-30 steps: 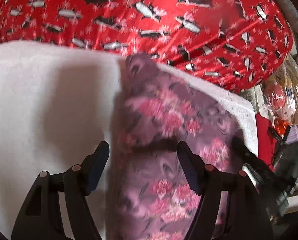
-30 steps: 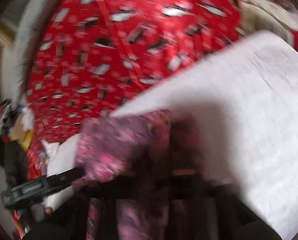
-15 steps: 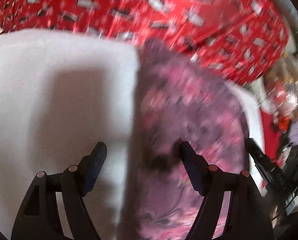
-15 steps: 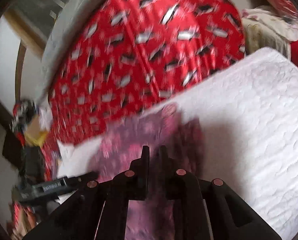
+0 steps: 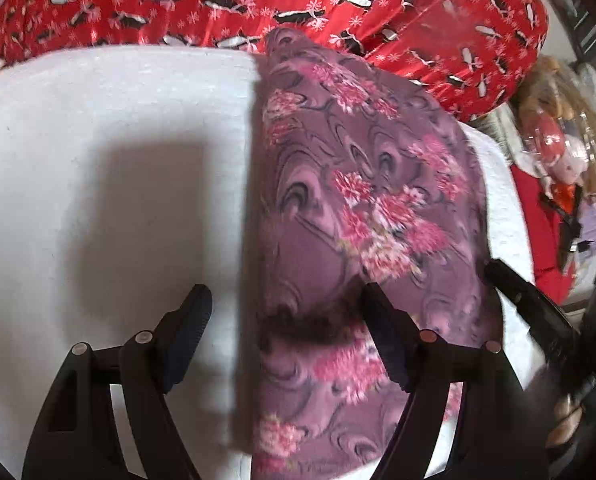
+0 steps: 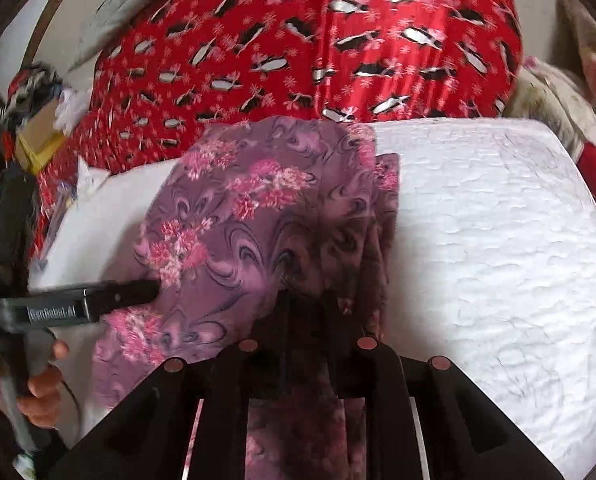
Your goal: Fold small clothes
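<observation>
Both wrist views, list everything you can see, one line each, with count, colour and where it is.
floral garment: one, purple with pink flowers, lying folded on the white pad, near edge pinched by the right gripper.
white pad: one, white and quilted, under the garment.
red bedding: one, red with black and white print, behind the pad.
doll: one, blonde with red, off the pad's right end in the left wrist view.
cardboard box: one, tan, far left in the right wrist view; contents blurred.
left gripper: one, black, fingers open, over the garment's left edge.
right gripper: one, black, fingers shut on the garment.
person's left hand: one, holding the left gripper's handle.
</observation>
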The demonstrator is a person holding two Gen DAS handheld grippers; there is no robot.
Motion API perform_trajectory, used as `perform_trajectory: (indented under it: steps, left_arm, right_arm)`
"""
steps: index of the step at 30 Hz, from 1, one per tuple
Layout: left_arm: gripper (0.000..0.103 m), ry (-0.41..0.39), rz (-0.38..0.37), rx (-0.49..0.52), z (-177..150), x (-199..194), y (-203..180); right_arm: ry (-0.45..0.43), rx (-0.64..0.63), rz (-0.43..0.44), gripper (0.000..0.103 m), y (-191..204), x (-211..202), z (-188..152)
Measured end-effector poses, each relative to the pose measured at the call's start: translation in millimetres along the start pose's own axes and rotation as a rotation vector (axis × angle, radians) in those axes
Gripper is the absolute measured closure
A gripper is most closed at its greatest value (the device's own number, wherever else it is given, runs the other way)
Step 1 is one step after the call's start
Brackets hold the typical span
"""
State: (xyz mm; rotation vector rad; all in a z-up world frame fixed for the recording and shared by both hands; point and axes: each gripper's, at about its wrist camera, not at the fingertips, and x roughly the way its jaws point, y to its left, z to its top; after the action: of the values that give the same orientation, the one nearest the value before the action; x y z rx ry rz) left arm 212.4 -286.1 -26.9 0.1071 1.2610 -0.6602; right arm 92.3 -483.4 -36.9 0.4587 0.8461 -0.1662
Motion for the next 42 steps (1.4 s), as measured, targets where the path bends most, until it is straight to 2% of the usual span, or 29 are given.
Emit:
perform_trajectory:
  steps: [1, 2, 4, 7, 9, 12, 14, 17, 22, 27, 29, 30, 31, 32, 33, 34, 37, 42]
  left_arm:
    - [0.026, 0.005, -0.013, -0.015, 2.4, -2.8, 4.2]
    - [0.026, 0.003, -0.023, -0.035, 4.3, -6.5, 9.3]
    - [0.026, 0.006, -0.054, -0.077, 12.6, -8.3, 16.5]
    - [0.026, 0.038, -0.153, -0.146, 25.2, 0.8, 21.7]
    - [0.026, 0.050, -0.192, -0.158, 25.7, 5.4, 17.3]
    - [0.026, 0.041, -0.161, -0.100, 25.0, 10.0, 4.2]
    - [0.026, 0.035, -0.151, -0.062, 26.1, 13.1, -4.3]
    - [0.026, 0.035, -0.138, -0.036, 27.6, 19.5, -13.7]
    - [0.026, 0.025, -0.129, -0.044, 30.1, 23.4, -15.4]
    - [0.026, 0.024, -0.117, -0.039, 29.7, 24.0, -17.5]
    - [0.028, 0.017, -0.105, -0.027, 28.4, 23.3, -19.8]
    - [0.043, 0.005, -0.081, -0.009, 27.4, 22.1, -22.6]
    - [0.055, -0.004, -0.056, 0.008, 26.6, 21.0, -25.1]
    - [0.059, -0.011, -0.044, 0.024, 26.2, 19.3, -27.0]
    - [0.071, -0.023, -0.037, 0.029, 26.0, 15.2, -27.8]
    - [0.076, -0.030, -0.040, 0.030, 26.3, 11.8, -27.9]
    - [0.080, -0.047, -0.047, 0.024, 25.4, 2.7, -26.3]
    - [0.080, -0.096, -0.053, 0.027, 14.9, -28.1, -22.0]
  right_arm:
    - [-0.021, 0.044, 0.019, 0.080, -9.6, -7.6, 0.2]
    - [-0.040, 0.097, 0.025, 0.068, -19.6, -13.8, 2.2]
    - [-0.063, 0.203, 0.036, 0.060, -40.3, -19.1, 4.2]
    - [-0.061, 0.333, 0.105, 0.055, -65.3, -14.6, 2.6]
    - [-0.047, 0.398, 0.179, 0.054, -74.7, -2.7, -1.7]
    - [-0.021, 0.455, 0.261, 0.051, -78.8, 20.7, -5.6]
    - [-0.051, 0.450, 0.299, 0.047, -74.8, 24.4, -2.3]
    - [-0.028, 0.418, 0.335, 0.046, -64.9, 33.1, 5.9]
    - [0.005, 0.327, 0.285, 0.046, -45.3, 45.0, 23.6]
    - [0.005, 0.321, 0.275, 0.046, -45.5, 46.6, 23.6]
    - [0.006, 0.302, 0.237, 0.053, -41.5, 45.6, 23.4]
    - [0.005, 0.280, 0.217, 0.057, -40.7, 44.2, 24.1]
    - [0.001, 0.246, 0.194, 0.067, -36.4, 42.6, 25.8]
    - [-0.007, 0.205, 0.168, 0.072, -31.1, 39.7, 27.1]
    - [-0.018, 0.167, 0.140, 0.074, -24.8, 35.7, 28.3]
    - [-0.024, 0.141, 0.113, 0.075, -19.3, 32.4, 29.5]
    - [-0.052, 0.079, 0.038, 0.077, 0.4, 19.2, 32.9]
    - [-0.095, 0.020, 0.004, 0.077, 28.8, -8.9, 36.6]
